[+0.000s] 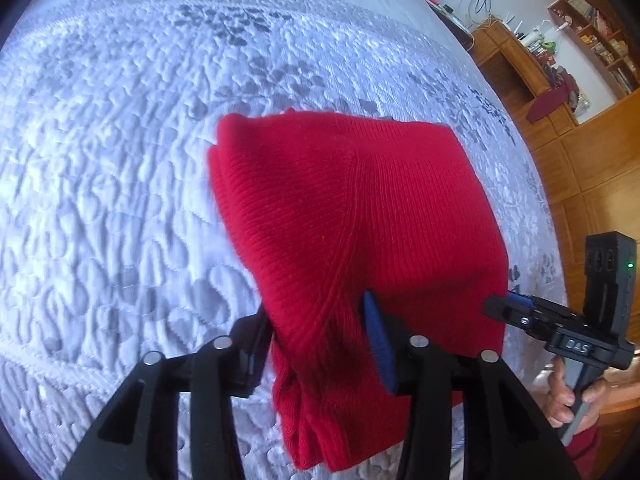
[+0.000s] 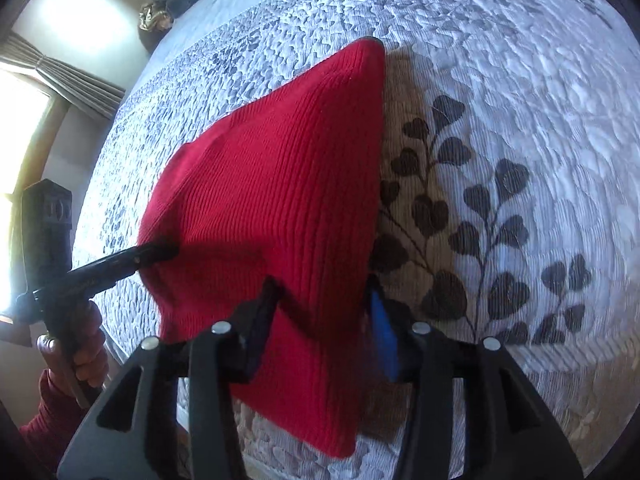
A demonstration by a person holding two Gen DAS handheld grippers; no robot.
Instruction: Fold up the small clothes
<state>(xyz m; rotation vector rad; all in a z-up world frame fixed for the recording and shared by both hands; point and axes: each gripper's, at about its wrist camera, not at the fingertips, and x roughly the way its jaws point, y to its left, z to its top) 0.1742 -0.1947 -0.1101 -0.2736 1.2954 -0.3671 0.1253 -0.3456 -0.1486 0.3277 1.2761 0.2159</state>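
Note:
A red ribbed knit garment (image 1: 352,220) is held up above the bed, folded over, with its far end resting on the quilt. My left gripper (image 1: 320,332) is shut on its near edge, and cloth hangs down between the jaws. My right gripper (image 2: 324,312) is shut on the other near edge of the same garment (image 2: 280,184). The right gripper also shows in the left wrist view (image 1: 504,306), pinching the garment's right side. The left gripper also shows in the right wrist view (image 2: 160,252), pinching its left side.
The bed is covered by a pale quilted spread (image 1: 120,160) with grey leaf prints (image 2: 480,220). Wooden shelves and a cabinet (image 1: 560,80) stand past the bed's right side. A window with curtains (image 2: 32,100) and bundled cloth (image 2: 168,4) lie beyond the bed.

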